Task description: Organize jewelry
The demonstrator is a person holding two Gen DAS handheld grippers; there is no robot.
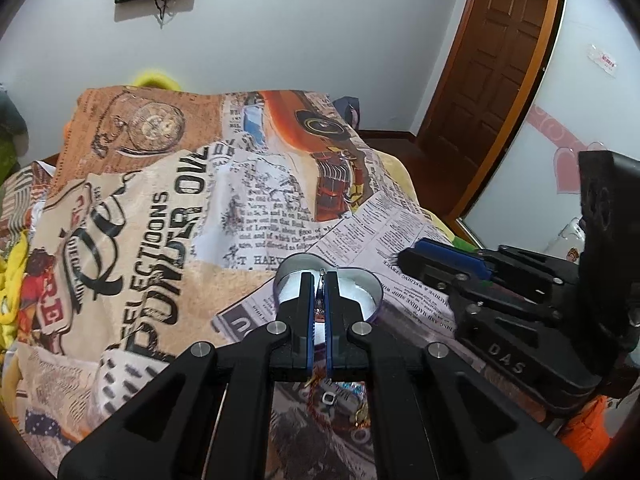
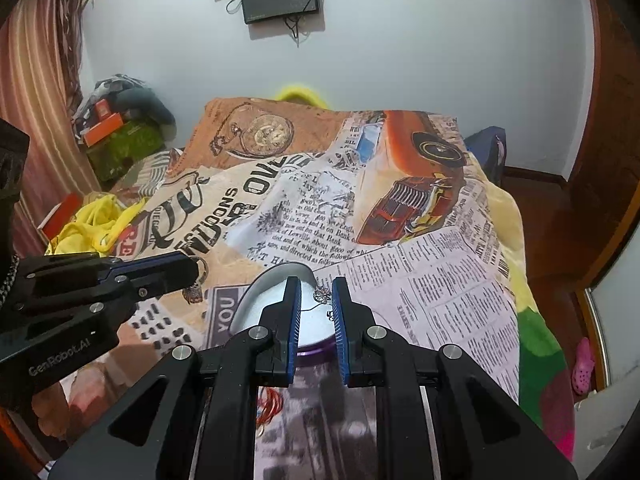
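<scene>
A heart-shaped box [image 1: 294, 260] with purple walls and a white lining stands on the bedspread, just past both grippers. My left gripper [image 1: 319, 276] is shut on a small silver piece of jewelry [image 1: 319, 300], a ring with a dangling charm [image 2: 195, 291]. The right wrist view shows this gripper [image 2: 196, 271] left of the box [image 2: 256, 294]. My right gripper [image 2: 316, 304] is over the near side of the box, its blue pads apart. A thin chain with a flower pendant [image 2: 322, 294] lies on the lining between them, untouched. From the left wrist the right gripper [image 1: 406, 259] appears at the right.
More jewelry lies under the grippers: a red cord and silver buckle [image 1: 328, 398], orange loops [image 2: 269, 402]. The newspaper-print bedspread [image 2: 440, 288] slopes off to the right. Yellow cloth [image 2: 92, 224] and piled boxes [image 2: 120, 136] sit at the left, and a wooden door [image 1: 492, 60] stands far right.
</scene>
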